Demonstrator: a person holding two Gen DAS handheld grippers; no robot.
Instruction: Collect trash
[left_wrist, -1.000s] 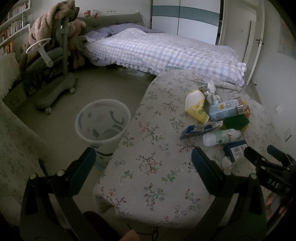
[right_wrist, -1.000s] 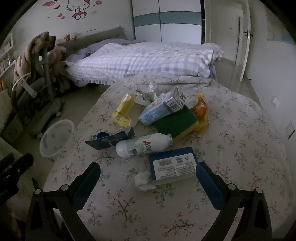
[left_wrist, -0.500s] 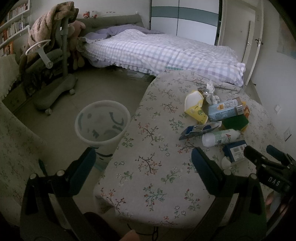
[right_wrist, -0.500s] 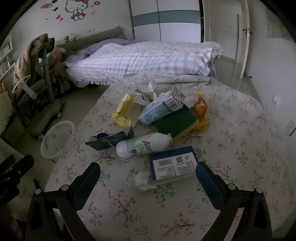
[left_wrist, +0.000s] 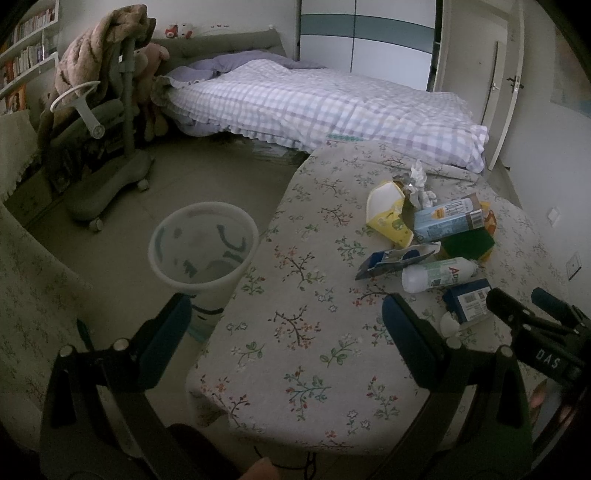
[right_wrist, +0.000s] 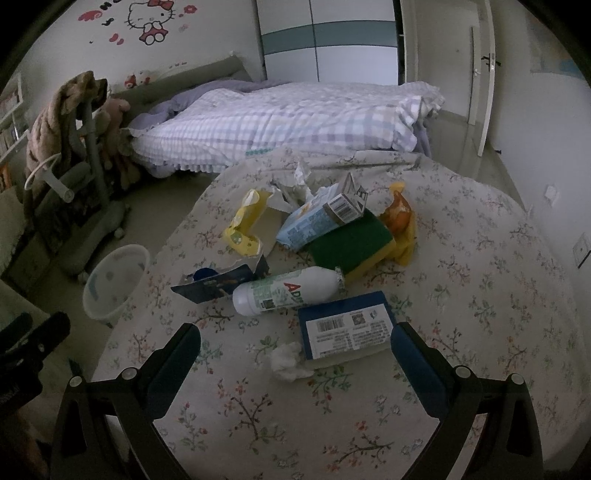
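Currently I am holding both the left hand-held gripper (left_wrist: 284, 317) and the right hand-held gripper (right_wrist: 295, 347) open and empty, approaching the trash pile (right_wrist: 317, 243) at twelve o'clock on the desk (right_wrist: 480, 295); next, gripping the crumpled tissue (right_wrist: 286, 360), then reaching the bin (left_wrist: 203, 247) at ten o'clock.

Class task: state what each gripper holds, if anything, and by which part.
Nothing. The left gripper and right gripper are both open and empty above the table.

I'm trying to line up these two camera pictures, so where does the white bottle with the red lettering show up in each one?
Left wrist: white bottle lies at right of centre, on the floral cloth.
Right wrist: white bottle lies at centre, just beyond the open right gripper.
Shared landmark: the blue barcode box beside it.
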